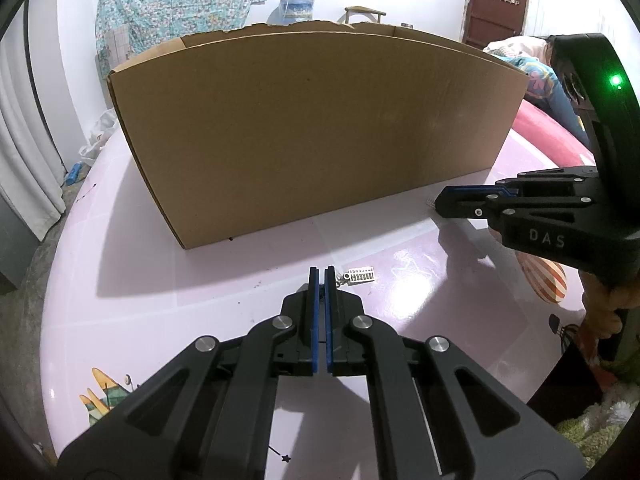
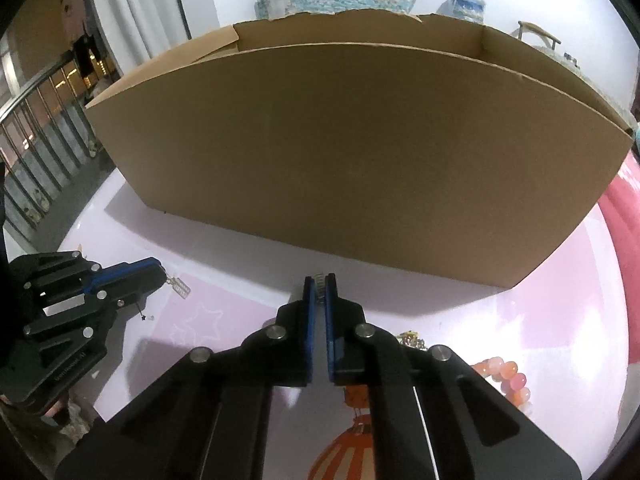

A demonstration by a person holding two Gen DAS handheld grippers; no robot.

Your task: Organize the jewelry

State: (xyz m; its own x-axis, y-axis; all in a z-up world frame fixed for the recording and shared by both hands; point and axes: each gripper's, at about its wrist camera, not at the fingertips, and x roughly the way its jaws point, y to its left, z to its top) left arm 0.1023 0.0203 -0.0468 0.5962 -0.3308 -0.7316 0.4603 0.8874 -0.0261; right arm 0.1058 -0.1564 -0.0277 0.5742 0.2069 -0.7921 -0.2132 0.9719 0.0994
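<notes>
A large open cardboard box [image 1: 312, 132] stands on the pink table [image 1: 200, 280]; it also fills the right wrist view [image 2: 360, 160]. My left gripper [image 1: 322, 276] is shut on a small silver charm [image 1: 362, 275] that sticks out to the right of its tips, above the table; the charm also shows in the right wrist view [image 2: 180, 287] at the left gripper [image 2: 158, 272]. My right gripper [image 2: 320, 284] is shut on a small silver piece [image 2: 319, 280] between its tips, just in front of the box wall. In the left wrist view the right gripper [image 1: 438, 202] holds that piece [image 1: 431, 202].
A pink bead bracelet [image 2: 508, 376] and a gold-coloured chain piece [image 2: 412, 340] lie on the table to the right of my right gripper. A pink cushion [image 1: 552, 140] and bedding lie right of the box. A curtain [image 1: 24, 160] hangs at far left.
</notes>
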